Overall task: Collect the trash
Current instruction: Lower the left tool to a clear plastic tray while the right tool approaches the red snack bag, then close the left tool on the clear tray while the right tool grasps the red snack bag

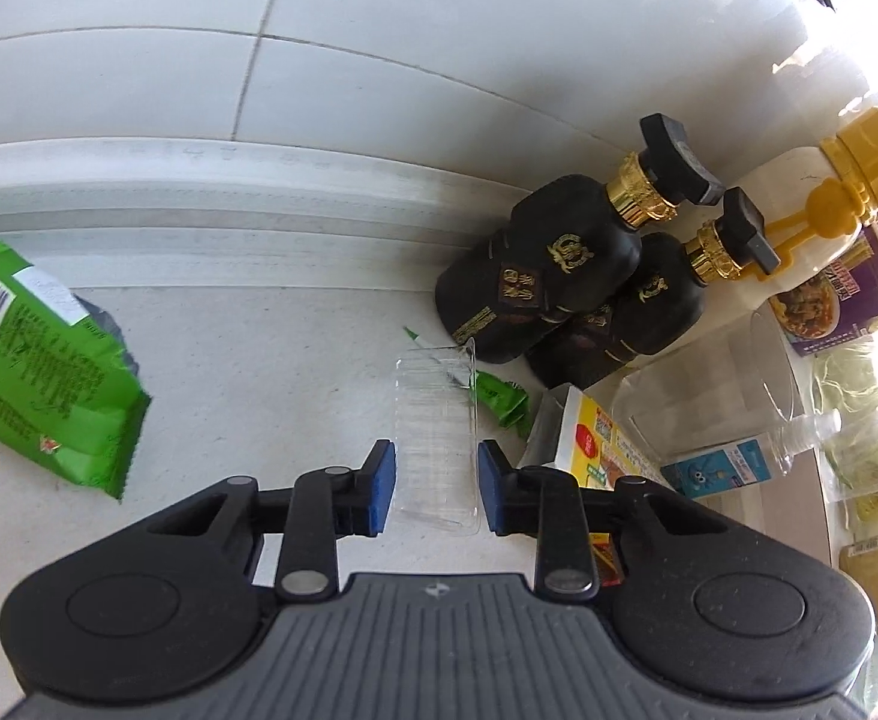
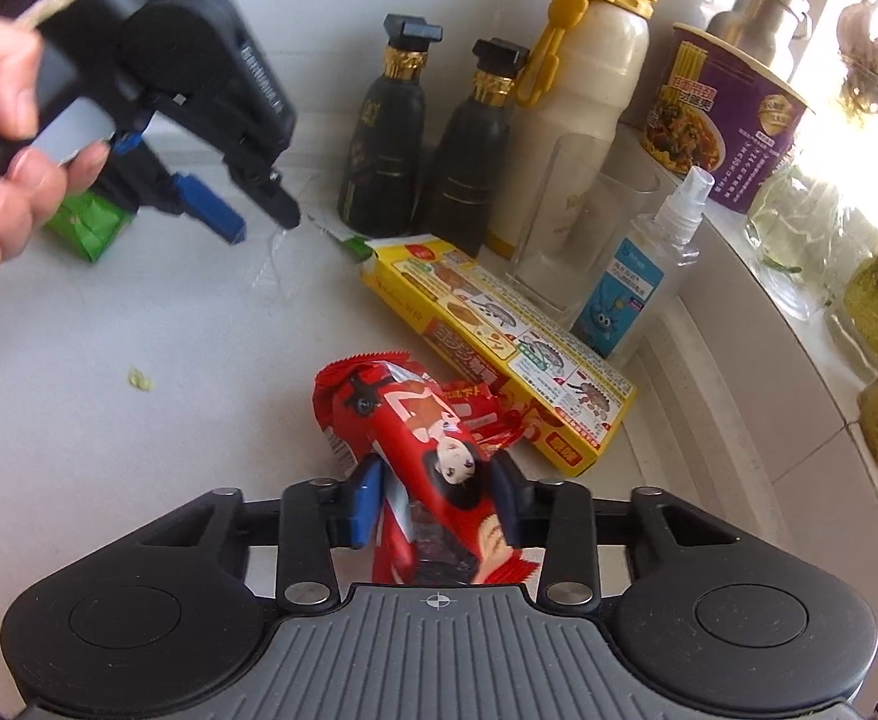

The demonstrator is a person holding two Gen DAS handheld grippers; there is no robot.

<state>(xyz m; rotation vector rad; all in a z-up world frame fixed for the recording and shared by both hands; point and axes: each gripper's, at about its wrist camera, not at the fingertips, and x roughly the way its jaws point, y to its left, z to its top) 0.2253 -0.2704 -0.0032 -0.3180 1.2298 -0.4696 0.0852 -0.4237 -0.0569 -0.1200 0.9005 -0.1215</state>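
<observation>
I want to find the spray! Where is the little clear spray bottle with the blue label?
In the right wrist view, the clear spray bottle stands right of centre on the white counter, just behind the yellow cardboard box, beside an empty drinking glass.

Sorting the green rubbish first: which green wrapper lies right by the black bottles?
The small crumpled green wrapper, beside the clear plastic tray below the black bottles. The big green bag lies far left, alone.

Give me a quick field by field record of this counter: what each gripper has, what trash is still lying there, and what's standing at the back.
left gripper: closed on clear plastic tray
right gripper: closed on red snack wrapper
loose trash: green packet, small green wrapper, yellow box
at back: two black bottles, cream bottle with yellow cap, purple noodle cup, spray bottle
</observation>
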